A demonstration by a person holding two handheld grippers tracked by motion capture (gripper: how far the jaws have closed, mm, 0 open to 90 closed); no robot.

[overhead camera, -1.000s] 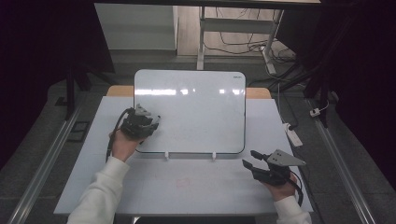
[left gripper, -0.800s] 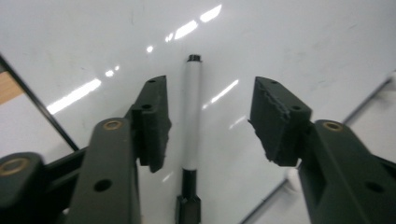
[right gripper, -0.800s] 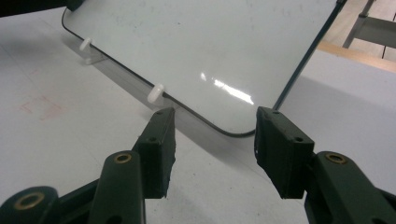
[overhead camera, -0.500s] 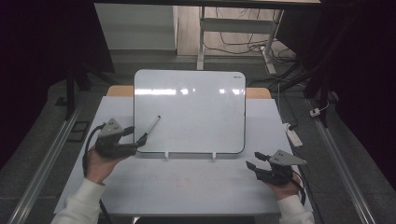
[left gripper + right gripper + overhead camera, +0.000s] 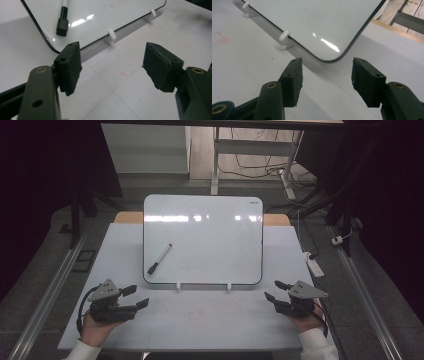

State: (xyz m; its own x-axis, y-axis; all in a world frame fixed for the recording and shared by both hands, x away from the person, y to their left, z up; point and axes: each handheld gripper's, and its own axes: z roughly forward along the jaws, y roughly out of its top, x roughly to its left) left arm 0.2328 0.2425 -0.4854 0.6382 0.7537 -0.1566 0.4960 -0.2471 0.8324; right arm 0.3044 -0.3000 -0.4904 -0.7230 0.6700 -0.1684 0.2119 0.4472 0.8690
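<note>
High view: marker lies on whiteboard, lower left; left gripper and right gripper below its bottom edge, apart from it.
Left gripper view: jaws just opened, empty.
Right gripper view: jaws just opened, empty.
Progress: marker released; board looks clean; little seems left.

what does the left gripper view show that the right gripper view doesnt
The left gripper view has the white marker with a black cap lying on the board, and the left gripper with its jaws wide open and nothing between them; they have just been opening.

The right gripper view has the board's rounded lower corner, a wooden edge strip beyond the table, and the right gripper, jaws also apart and empty, also just opening.

Both take in the glossy white whiteboard with a thin black rim, its small white plastic clips, and the pale grey table.
</note>
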